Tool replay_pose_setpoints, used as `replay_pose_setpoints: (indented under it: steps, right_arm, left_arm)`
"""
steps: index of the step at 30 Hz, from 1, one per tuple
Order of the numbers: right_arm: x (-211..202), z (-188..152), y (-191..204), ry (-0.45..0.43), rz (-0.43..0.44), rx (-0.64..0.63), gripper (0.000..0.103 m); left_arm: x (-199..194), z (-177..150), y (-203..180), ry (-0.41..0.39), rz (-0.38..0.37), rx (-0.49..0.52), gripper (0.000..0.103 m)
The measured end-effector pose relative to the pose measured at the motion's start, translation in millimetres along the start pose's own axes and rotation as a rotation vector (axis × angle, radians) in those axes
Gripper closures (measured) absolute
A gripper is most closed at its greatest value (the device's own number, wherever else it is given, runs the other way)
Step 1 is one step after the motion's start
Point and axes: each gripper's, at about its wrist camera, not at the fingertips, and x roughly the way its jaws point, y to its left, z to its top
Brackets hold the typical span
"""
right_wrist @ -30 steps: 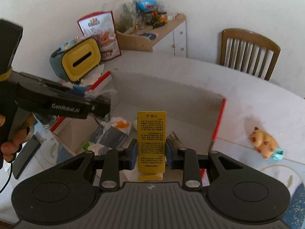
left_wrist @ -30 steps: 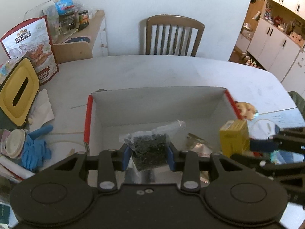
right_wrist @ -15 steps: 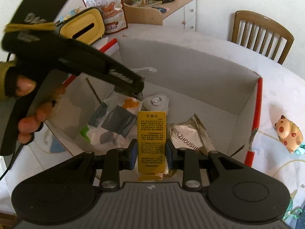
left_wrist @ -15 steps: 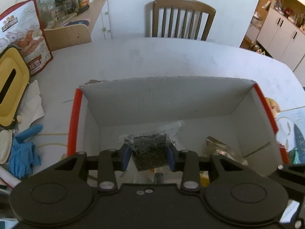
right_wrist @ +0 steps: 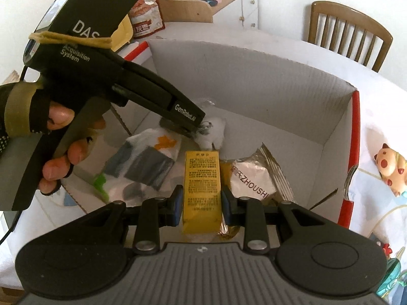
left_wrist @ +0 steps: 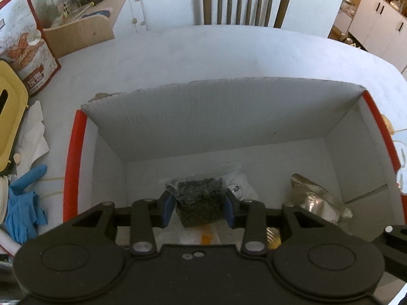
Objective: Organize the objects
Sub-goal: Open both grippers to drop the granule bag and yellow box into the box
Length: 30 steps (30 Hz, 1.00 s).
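A white cardboard box (left_wrist: 229, 117) with red edges stands open on the table. My left gripper (left_wrist: 198, 207) is shut on a clear bag of dark dried leaves (left_wrist: 198, 203), held low inside the box. My right gripper (right_wrist: 202, 203) is shut on a yellow carton (right_wrist: 202, 178), also down inside the box (right_wrist: 254, 71). The left gripper (right_wrist: 195, 124) shows in the right wrist view, held by a gloved hand (right_wrist: 58, 147). On the box floor lie a silver foil packet (right_wrist: 254, 180), a white pouch with grey and orange print (right_wrist: 147, 162) and a small white pack (right_wrist: 213, 134).
A yellow-lidded tissue box (left_wrist: 7, 117), a red snack bag (left_wrist: 28, 50), blue gloves (left_wrist: 20, 203) and tissues lie left of the box. A pig toy (right_wrist: 391, 167) sits on the table to the right. A wooden chair (left_wrist: 244, 0) stands beyond the table.
Both grippers have moved forward and down into the box, each still holding its item. The yellow carton now sits lower, close to the foil packet.
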Motion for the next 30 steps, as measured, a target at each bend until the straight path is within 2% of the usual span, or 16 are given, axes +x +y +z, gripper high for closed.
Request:
replay_pose_setpoints:
  steps: [6,8,9,11,12,13,15,22,30]
  right_arm:
    - [-0.6,0.6,-1.9,-0.007,0.013,0.015,0.073]
    - [-0.3,1.8,-2.1,-0.008,0.015,0.013,0.073]
    - [-0.3,1.4,-2.3,-0.007,0.014,0.012,0.073]
    - [-0.7,-0.1,-3.6,-0.008,0.018,0.012,0.072]
    - [-1.2,-0.9,-3.9,-0.009,0.020,0.013,0.070]
    - [-2.0,-2.0,-3.9,-0.011,0.021,0.015,0.061]
    - [-5.6,-3.9,-5.1,-0.030,0.017,0.022,0.049]
    - [-21.3,-2.9,-10.2,-0.067,0.028,0.050,0.049]
    - [-50.6,-6.0,-11.8,-0.119,0.038,0.042,0.049]
  left_arm:
    - [4.9,-1.8,4.6,0.023,-0.007,-0.026,0.061]
    - [7.1,-1.4,7.3,0.030,-0.007,-0.034,0.056]
    - [7.7,-1.5,8.4,0.031,-0.003,-0.039,0.050]
    - [6.8,-2.3,8.7,0.028,-0.008,-0.043,0.049]
    - [6.4,-3.1,8.1,0.027,-0.009,-0.038,0.048]
    - [5.7,-4.5,6.8,0.024,-0.007,-0.034,0.047]
    - [5.2,-6.3,6.2,0.020,-0.009,-0.026,0.044]
    - [-8.6,-11.2,-0.2,-0.011,-0.009,-0.008,0.032]
    - [-36.5,-17.3,-3.1,-0.058,-0.022,-0.008,0.029]
